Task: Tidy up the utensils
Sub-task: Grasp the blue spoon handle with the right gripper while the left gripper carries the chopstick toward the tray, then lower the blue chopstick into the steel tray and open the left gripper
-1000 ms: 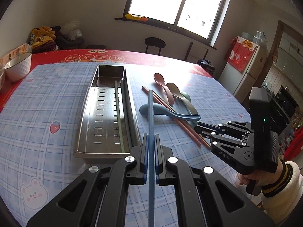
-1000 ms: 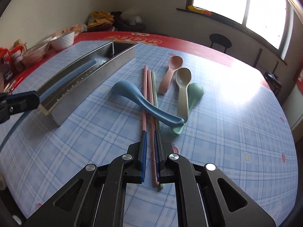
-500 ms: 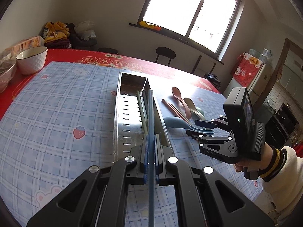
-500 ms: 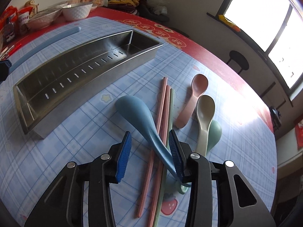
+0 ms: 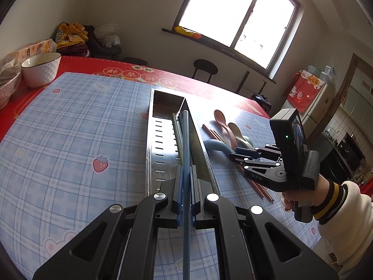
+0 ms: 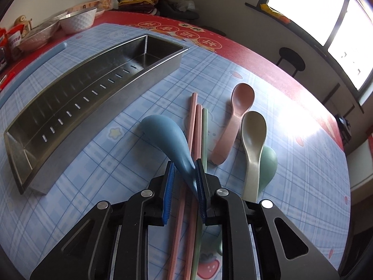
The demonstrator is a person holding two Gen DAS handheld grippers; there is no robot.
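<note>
My left gripper [image 5: 185,186] is shut on a blue chopstick [image 5: 185,140], which points along the right wall of the long steel tray [image 5: 152,144]. A green chopstick [image 5: 176,128] lies inside that tray. My right gripper [image 6: 184,179] straddles the handle of the blue spoon [image 6: 165,133], and its jaws are closing. The handle lies against the right pad, with a gap at the left pad. Under the spoon lie two pink chopsticks [image 6: 193,121] and a green chopstick [image 6: 204,135]. To the right are a pink spoon [image 6: 237,112], a beige spoon [image 6: 253,140] and a green spoon [image 6: 269,163].
A white bowl [image 5: 40,68] and other dishes stand on the red cloth at the table's far left corner. Packets and jars [image 6: 14,42] crowd that same edge. A person's hand in a white sleeve [image 5: 345,212] holds the right gripper. Stools stand beyond the table.
The left gripper carried the blue chopstick from right of the tray to above its right wall. The right gripper, shut before, opened wide, moved over the blue spoon's handle, then narrowed.
</note>
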